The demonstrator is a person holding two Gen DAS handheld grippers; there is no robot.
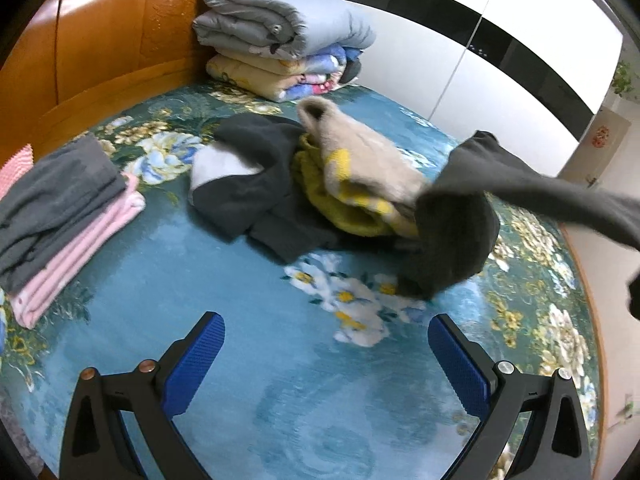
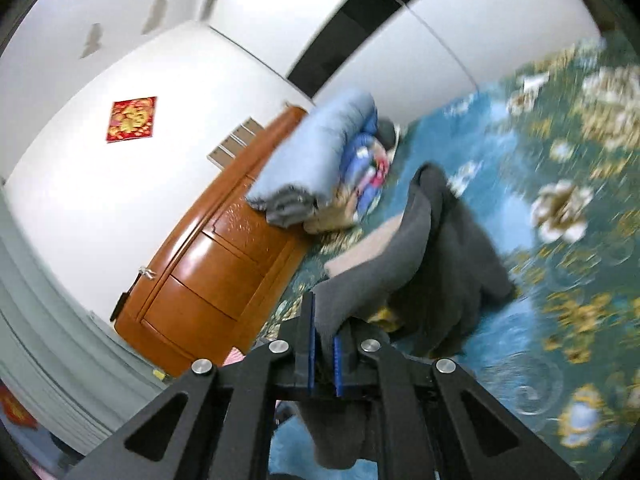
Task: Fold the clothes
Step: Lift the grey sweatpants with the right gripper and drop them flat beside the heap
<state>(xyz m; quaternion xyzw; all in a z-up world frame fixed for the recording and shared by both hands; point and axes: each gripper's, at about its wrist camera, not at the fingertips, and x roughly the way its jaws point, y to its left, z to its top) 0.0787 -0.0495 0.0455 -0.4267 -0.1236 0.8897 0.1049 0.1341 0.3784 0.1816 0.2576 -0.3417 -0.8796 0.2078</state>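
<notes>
Right gripper [image 2: 324,344] pinching grey garment [image 2: 384,280], left gripper [image 1: 326,344] spread empty; risks dragging pile [image 1: 352,192] at twelve o'clock askew.

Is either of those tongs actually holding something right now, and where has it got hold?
Yes. The right tongs are shut on a grey garment, pinching an edge of its fabric as it trails onto the bed. The left tongs are open, holding nothing.

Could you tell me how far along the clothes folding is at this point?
Partly done. A folded grey and pink stack already sits on the bed. The right hand-held gripper is shut on a grey garment, lifting it. The left hand-held gripper is open. A dark garment and a beige-yellow one remain unfolded.
</notes>
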